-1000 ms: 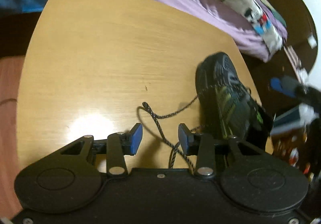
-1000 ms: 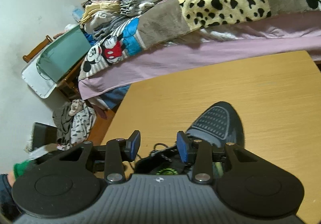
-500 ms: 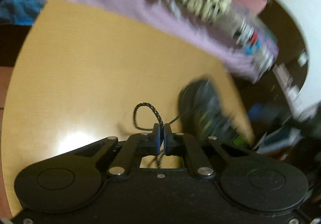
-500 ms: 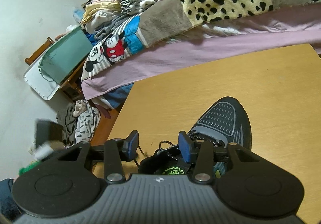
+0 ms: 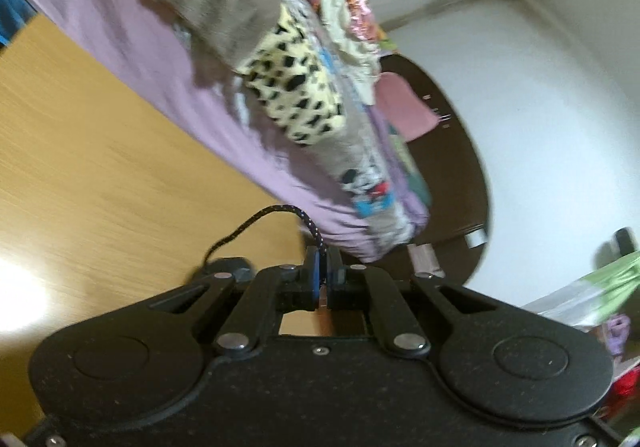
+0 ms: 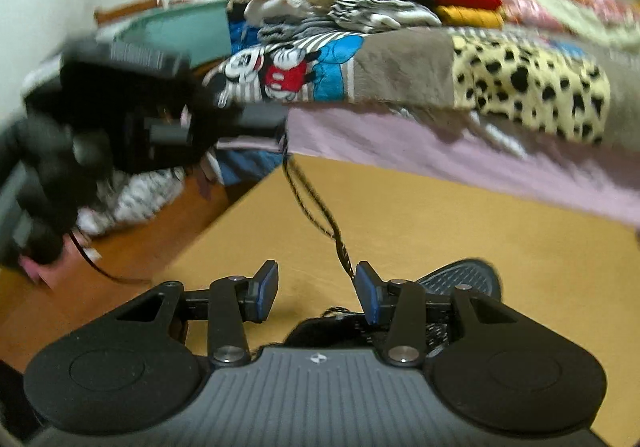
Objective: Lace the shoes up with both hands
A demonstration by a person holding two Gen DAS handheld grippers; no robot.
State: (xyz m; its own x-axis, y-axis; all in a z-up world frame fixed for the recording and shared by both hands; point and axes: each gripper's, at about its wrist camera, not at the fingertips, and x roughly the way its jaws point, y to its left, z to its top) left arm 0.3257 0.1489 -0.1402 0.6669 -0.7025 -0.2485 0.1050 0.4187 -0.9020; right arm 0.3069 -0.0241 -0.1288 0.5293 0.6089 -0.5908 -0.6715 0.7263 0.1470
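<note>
A black shoe (image 6: 460, 279) lies on the wooden table (image 6: 440, 215), its toe showing past my right fingers. Its speckled black lace (image 6: 316, 207) rises from the shoe's opening up to my left gripper (image 6: 282, 129), held above the table's left edge by a black-gloved hand (image 6: 48, 175). In the left wrist view my left gripper (image 5: 322, 275) is shut on the lace (image 5: 280, 209), which loops out ahead of the pads. My right gripper (image 6: 316, 293) stands open just over the shoe. The lace passes between its fingers near the right pad (image 6: 366, 297), not pinched.
A bed with a purple sheet (image 6: 460, 163) and patterned blankets (image 6: 520, 83) runs along the table's far side, with folded clothes (image 6: 360, 3) stacked on top. Clothes and a teal box (image 6: 180, 31) crowd the floor to the left. A dark round headboard (image 5: 460, 167) stands by the white wall.
My left gripper shut on the lace, then rose and tilted up, drawing the lace off the table. My right gripper shifted and rolled over the shoe, its jaws staying apart.
</note>
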